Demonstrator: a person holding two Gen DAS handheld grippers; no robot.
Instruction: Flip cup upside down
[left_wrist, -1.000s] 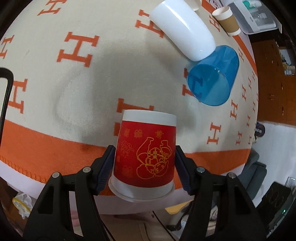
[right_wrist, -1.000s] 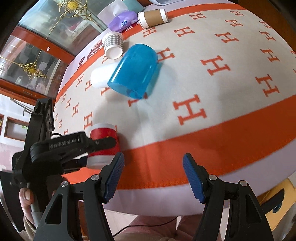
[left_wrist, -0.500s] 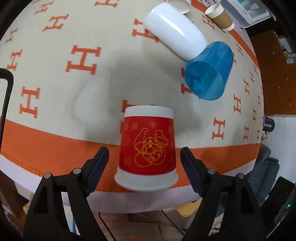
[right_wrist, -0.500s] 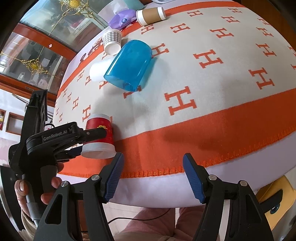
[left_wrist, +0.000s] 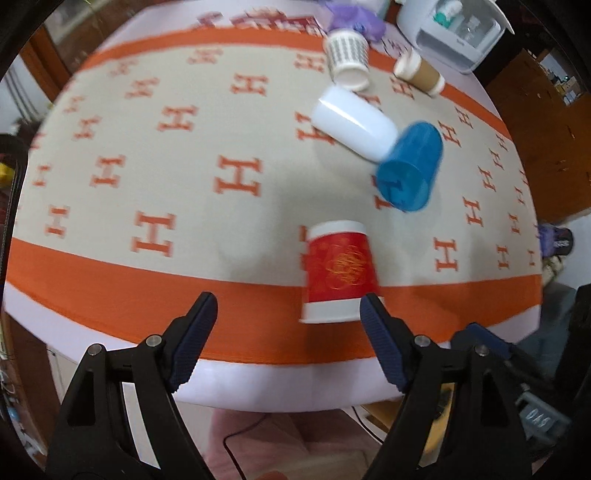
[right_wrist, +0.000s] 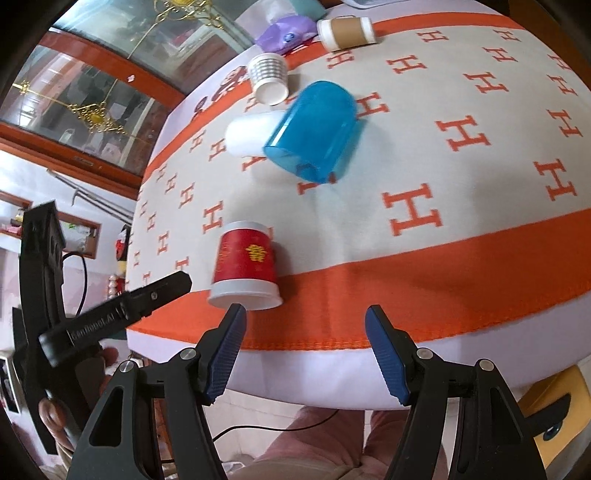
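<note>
My left gripper (left_wrist: 288, 314) hangs spread wide, empty, off the table edge. The red paper cup with white rim (left_wrist: 340, 273) stands inverted on the orange-bordered H-patterned cloth (left_wrist: 147, 147). My right gripper (right_wrist: 304, 325) gapes empty.

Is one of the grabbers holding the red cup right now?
No. Both the left gripper and the right gripper are open and empty; the red cup stands upside down on the blanket.

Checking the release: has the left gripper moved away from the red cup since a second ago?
Yes. The left gripper has opened and pulled back toward the table edge; the red cup stands mouth-down on the orange border, outside its fingers.
</note>
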